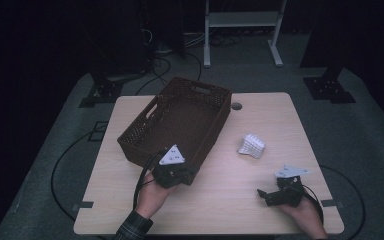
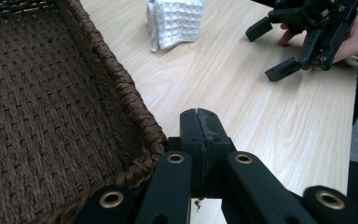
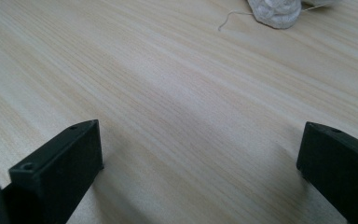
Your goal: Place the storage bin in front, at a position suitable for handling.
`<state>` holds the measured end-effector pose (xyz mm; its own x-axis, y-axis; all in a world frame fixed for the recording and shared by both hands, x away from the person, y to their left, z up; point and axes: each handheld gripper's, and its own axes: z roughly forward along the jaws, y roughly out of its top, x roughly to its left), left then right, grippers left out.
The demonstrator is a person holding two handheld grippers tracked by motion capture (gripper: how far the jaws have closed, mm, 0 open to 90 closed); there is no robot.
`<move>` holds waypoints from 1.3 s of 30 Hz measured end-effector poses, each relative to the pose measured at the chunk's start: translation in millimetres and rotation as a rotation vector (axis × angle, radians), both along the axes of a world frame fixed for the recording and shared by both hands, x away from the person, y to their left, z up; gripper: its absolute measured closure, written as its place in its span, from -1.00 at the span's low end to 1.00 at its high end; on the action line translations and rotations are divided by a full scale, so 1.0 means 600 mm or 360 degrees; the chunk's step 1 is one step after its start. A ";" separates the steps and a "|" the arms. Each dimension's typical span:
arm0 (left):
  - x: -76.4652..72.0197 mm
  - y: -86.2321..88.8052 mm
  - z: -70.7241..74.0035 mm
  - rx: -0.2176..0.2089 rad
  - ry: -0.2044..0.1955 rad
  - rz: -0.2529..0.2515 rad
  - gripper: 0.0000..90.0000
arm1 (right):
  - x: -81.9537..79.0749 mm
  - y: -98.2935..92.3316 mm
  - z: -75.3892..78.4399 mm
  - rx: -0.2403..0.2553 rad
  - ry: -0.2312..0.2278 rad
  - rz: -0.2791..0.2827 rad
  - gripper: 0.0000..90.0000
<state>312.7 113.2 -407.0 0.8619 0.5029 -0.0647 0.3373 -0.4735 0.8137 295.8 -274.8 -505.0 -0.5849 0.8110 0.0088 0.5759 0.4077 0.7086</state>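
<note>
Two grippers work at the wooden table (image 1: pixel 220 200). The left gripper (image 2: pixel 200 128) has its jaws pressed together on nothing, right at the near corner of the brown woven basket (image 1: pixel 180 120) (whether it touches the rim I cannot tell). The right gripper (image 3: pixel 200 154) rests near the table's right edge, jaws spread wide. A folded white cloth (image 1: pixel 251 145) lies between basket and right gripper.
</note>
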 end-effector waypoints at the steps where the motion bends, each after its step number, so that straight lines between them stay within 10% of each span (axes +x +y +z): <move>1: 0.000 0.002 0.000 0.0000 -0.0002 0.0005 1.00 | 0.000 0.000 0.000 0.0000 0.0000 0.0000 -1.00; 39: 0.034 0.159 0.007 -0.0006 0.0005 0.0319 1.00 | 0.000 0.000 0.000 0.0000 -0.0001 0.0001 -1.00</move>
